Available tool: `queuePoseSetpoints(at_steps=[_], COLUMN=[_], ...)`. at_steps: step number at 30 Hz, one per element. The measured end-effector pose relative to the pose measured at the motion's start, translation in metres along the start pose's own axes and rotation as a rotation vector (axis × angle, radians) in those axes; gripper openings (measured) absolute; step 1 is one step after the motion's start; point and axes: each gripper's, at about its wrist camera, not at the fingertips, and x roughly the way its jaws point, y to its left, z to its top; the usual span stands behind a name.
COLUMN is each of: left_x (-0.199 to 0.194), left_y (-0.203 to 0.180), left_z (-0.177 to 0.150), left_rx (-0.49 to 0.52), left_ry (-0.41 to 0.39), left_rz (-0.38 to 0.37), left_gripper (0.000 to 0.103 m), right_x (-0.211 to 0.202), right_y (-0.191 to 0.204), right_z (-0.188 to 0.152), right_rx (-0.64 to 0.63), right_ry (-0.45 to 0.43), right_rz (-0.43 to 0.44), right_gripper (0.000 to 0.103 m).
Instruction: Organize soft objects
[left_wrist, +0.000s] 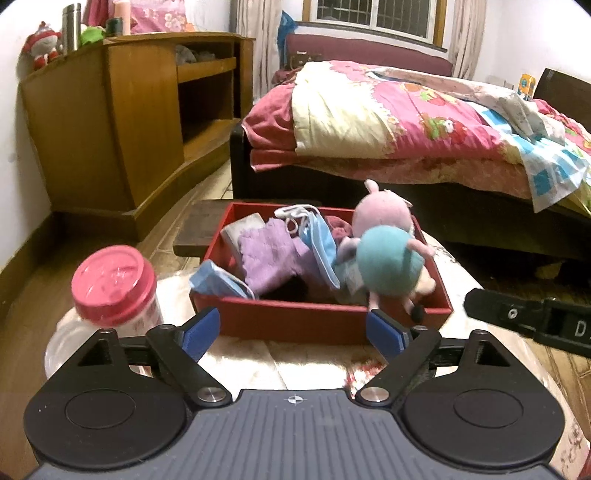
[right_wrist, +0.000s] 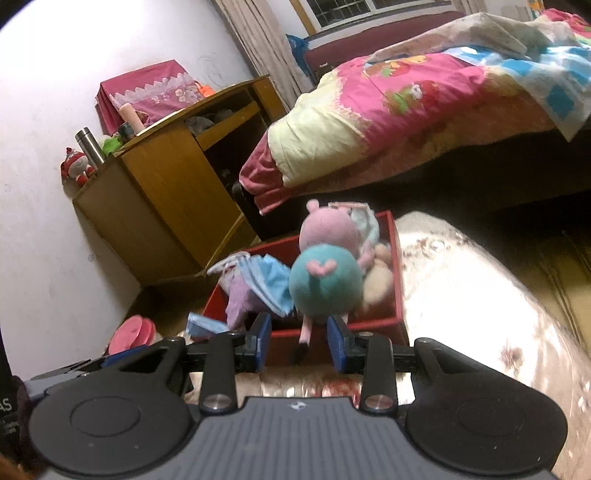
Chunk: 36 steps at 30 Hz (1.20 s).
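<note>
A red box (left_wrist: 295, 317) sits on a round, pale cloth-covered table and holds a purple cloth (left_wrist: 269, 258), blue face masks (left_wrist: 321, 243) and a pink-and-teal pig plush (left_wrist: 388, 254). My left gripper (left_wrist: 293, 334) is open and empty, just in front of the box's near wall. In the right wrist view the plush (right_wrist: 325, 284) rests in the box (right_wrist: 369, 325), its leg hanging over the near wall between my fingers. My right gripper (right_wrist: 301, 343) is open, just behind the plush. Its tip shows in the left wrist view (left_wrist: 524, 317).
A clear jar with a pink lid (left_wrist: 110, 284) stands at the left of the table. One mask (left_wrist: 218, 280) hangs over the box's left corner. A wooden cabinet (left_wrist: 122, 122) is at the left and a bed with a pink quilt (left_wrist: 406, 118) is behind.
</note>
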Motion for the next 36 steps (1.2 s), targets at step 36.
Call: queuePoseSetpoints(at_steps=[36], left_x=[-0.034], left_y=[-0.003], left_z=[-0.024], left_rx=[-0.063], left_ry=[-0.044], left_rz=[0.026], left_gripper=[0.088], right_x=[-0.025], right_y=[0.019], right_z=[-0.034], right_rx=[-0.069], right_ry=[-0.058], right_rz=[-0.046], right_gripper=[0.016])
